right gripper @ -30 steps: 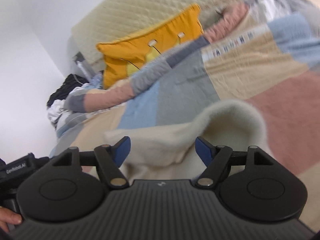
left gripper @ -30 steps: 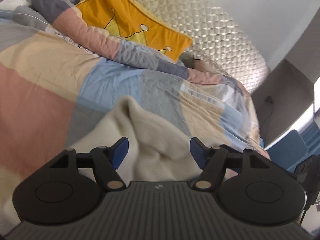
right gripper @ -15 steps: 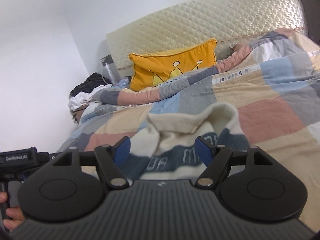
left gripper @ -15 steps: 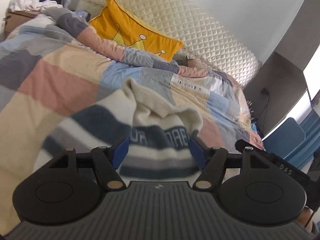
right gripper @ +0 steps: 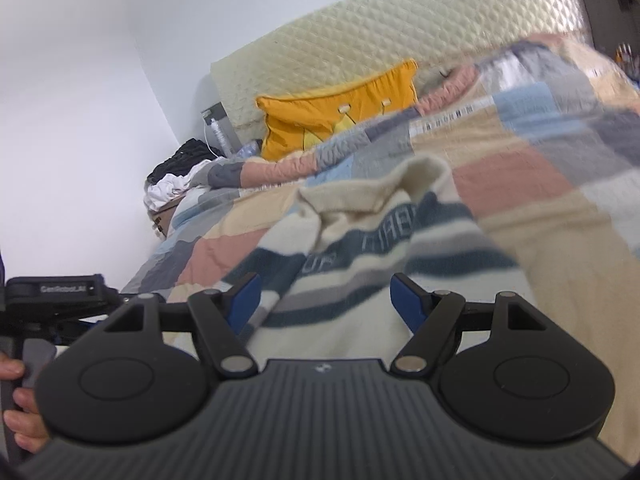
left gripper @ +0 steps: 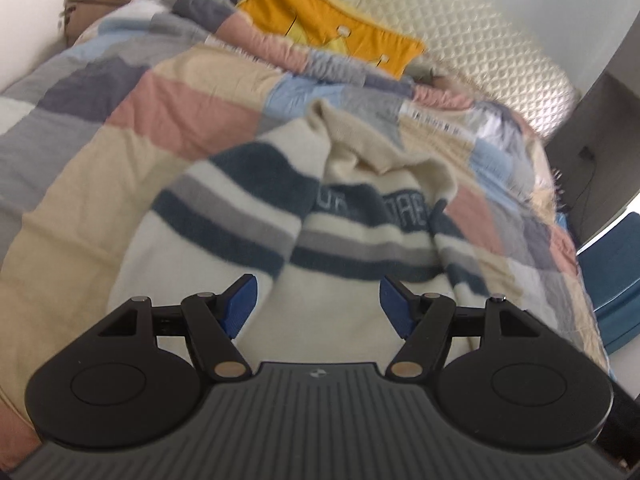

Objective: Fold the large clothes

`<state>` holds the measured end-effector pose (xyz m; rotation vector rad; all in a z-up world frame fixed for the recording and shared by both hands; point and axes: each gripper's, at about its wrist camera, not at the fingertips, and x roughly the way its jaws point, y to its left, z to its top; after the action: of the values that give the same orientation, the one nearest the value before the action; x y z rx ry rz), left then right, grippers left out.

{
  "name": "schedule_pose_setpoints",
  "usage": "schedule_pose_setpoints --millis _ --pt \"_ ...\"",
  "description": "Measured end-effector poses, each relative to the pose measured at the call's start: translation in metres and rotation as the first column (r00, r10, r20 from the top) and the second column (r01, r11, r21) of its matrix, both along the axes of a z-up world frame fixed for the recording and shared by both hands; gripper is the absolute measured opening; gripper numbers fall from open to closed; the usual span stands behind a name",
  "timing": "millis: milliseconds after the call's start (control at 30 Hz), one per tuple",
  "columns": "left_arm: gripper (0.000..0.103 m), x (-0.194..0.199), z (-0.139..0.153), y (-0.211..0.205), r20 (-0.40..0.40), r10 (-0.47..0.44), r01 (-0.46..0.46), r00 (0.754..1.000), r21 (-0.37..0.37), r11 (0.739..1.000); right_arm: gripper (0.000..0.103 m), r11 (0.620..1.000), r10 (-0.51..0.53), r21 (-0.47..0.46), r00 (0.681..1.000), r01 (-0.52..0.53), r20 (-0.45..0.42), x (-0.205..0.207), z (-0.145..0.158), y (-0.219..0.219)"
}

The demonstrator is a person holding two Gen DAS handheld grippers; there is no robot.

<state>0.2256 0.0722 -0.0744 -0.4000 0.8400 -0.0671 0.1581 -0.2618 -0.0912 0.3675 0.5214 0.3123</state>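
Left wrist view: my left gripper (left gripper: 318, 300) stands with its jaws apart, the 2 blue pads clear of everything, and nothing caught between them. Beyond the pads lies the sweater (left gripper: 340, 216), cream with dark blue and grey stripes and blurred lettering across 1 blue band. It is spread on the patchwork quilt (left gripper: 160, 104) of the bed, its cream collar or hood end bunched up toward the headboard (left gripper: 460, 28). An orange cushion (left gripper: 320, 20) leans at the head of the bed, well apart from the sweater.

From the right wrist view, my right gripper (right gripper: 325, 300) also has its jaws apart and empty, with the same sweater (right gripper: 360, 272) lying past the pads on the quilt (right gripper: 520, 168). I cannot tell whether the pads brush the knit or sit just above it. The cushion (right gripper: 340, 120) rests against the quilted headboard (right gripper: 400, 40), and a heap of dark and white clothes (right gripper: 176, 176) sits at the far corner beside the bed. At the left edge my other gripper's black body shows, with my hand (right gripper: 20, 420) wrapped on its handle.
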Motion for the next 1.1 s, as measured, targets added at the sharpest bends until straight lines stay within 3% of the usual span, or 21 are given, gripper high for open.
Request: schedule_pose_setpoints --millis 267,400,567,633,833,900,967,1033,1100 --pt "0.073 0.006 -0.035 0.002 -0.109 0.053 -0.043 0.993 0.087 0.995 0.074 0.995 0.071 -0.061 0.995 -0.075 -0.067 0.004 -0.034 0.018" --pt "0.073 0.003 -0.048 0.003 -0.129 0.046 -0.029 0.991 0.136 0.990 0.074 0.995 0.054 -0.079 0.995 -0.061 -0.084 0.012 -0.042 0.018" --pt "0.073 0.006 -0.063 -0.012 -0.142 0.001 0.036 0.990 0.260 0.965 0.073 0.995 0.026 -0.092 0.995 -0.036 -0.101 0.015 -0.051 0.017" --pt "0.073 0.004 -0.067 -0.014 -0.104 0.016 0.017 0.994 0.305 0.952 0.073 0.996 0.006 -0.090 0.993 -0.016 -0.115 0.018 -0.056 0.015" --pt "0.071 0.019 -0.080 -0.009 -0.146 0.036 0.014 0.989 0.329 0.944 0.073 0.998 -0.044 -0.061 0.990 0.036 -0.134 0.025 -0.065 0.014" --pt "0.060 0.023 -0.082 -0.005 -0.153 0.034 0.019 0.988 0.330 0.944 0.073 0.996 -0.043 -0.084 0.990 0.032 -0.134 0.026 -0.066 0.018" --pt "0.036 0.027 -0.081 0.002 -0.168 -0.001 0.057 0.986 0.329 0.943 0.073 0.994 -0.044 -0.103 0.990 0.031 -0.131 0.025 -0.066 0.021" --pt "0.019 0.029 -0.075 0.016 -0.153 -0.018 0.067 0.988 0.321 0.945 0.072 0.994 -0.045 -0.106 0.990 0.031 -0.130 0.024 -0.066 0.021" --pt "0.015 0.033 -0.068 0.032 -0.161 0.009 0.037 0.987 0.279 0.960 0.072 0.994 -0.046 -0.105 0.991 0.033 -0.128 0.023 -0.066 0.021"
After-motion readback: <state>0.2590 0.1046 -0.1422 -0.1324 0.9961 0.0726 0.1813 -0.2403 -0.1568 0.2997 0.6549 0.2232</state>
